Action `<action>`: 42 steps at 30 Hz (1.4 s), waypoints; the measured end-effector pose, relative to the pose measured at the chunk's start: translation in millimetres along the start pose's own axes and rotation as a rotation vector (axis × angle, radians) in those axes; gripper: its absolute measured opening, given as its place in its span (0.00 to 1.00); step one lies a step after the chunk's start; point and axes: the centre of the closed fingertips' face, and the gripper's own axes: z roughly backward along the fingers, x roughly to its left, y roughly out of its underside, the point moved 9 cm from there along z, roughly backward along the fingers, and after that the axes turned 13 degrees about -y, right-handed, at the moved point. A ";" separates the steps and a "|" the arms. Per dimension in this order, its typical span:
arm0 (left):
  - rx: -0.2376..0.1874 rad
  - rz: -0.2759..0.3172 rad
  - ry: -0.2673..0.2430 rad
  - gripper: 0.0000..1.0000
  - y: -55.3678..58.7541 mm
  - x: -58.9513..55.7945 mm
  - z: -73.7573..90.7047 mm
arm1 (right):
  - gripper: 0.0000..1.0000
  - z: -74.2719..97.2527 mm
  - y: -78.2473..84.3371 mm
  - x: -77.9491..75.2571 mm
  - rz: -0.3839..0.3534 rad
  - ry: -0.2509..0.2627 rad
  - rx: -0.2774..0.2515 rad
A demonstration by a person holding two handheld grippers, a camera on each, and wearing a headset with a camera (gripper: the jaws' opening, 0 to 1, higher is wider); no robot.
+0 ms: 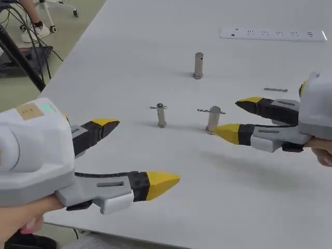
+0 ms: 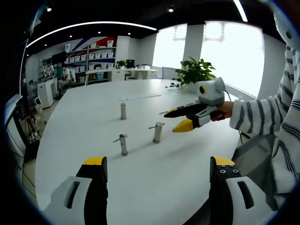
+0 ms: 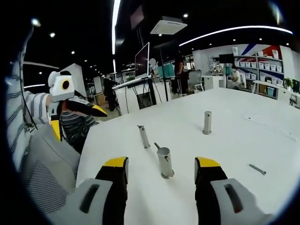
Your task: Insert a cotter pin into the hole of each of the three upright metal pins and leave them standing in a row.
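Three upright metal pins stand on the white table (image 1: 155,46). The far pin (image 1: 198,65) has no cotter pin through it. The left near pin (image 1: 161,115) carries a cotter pin across its top. From the right near pin (image 1: 213,119) a cotter pin sticks out to the left. My right gripper (image 1: 230,117) is open just right of that pin, which stands close before its jaws in the right gripper view (image 3: 164,162). My left gripper (image 1: 136,153) hangs open and empty at the near left, well short of the pins. A loose cotter pin (image 1: 275,90) lies at the right.
A white power strip (image 1: 273,34) lies at the table's far right. Beyond the table's left edge are cables and a chair base (image 1: 31,31) on the floor. A potted plant (image 2: 194,75) stands past the table's far end.
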 end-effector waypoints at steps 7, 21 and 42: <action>-0.034 0.071 0.040 0.91 -8.1 -2.0 0.1 | 0.65 36.4 -22.4 21.7 -0.018 0.073 -0.088; -0.073 0.126 0.029 0.92 -19.3 18.0 0.2 | 0.80 91.9 -8.2 40.6 -0.206 0.251 -0.187; -0.062 0.088 0.067 0.99 -43.3 33.2 -15.3 | 0.98 121.5 -1.5 58.1 -0.223 0.439 -0.178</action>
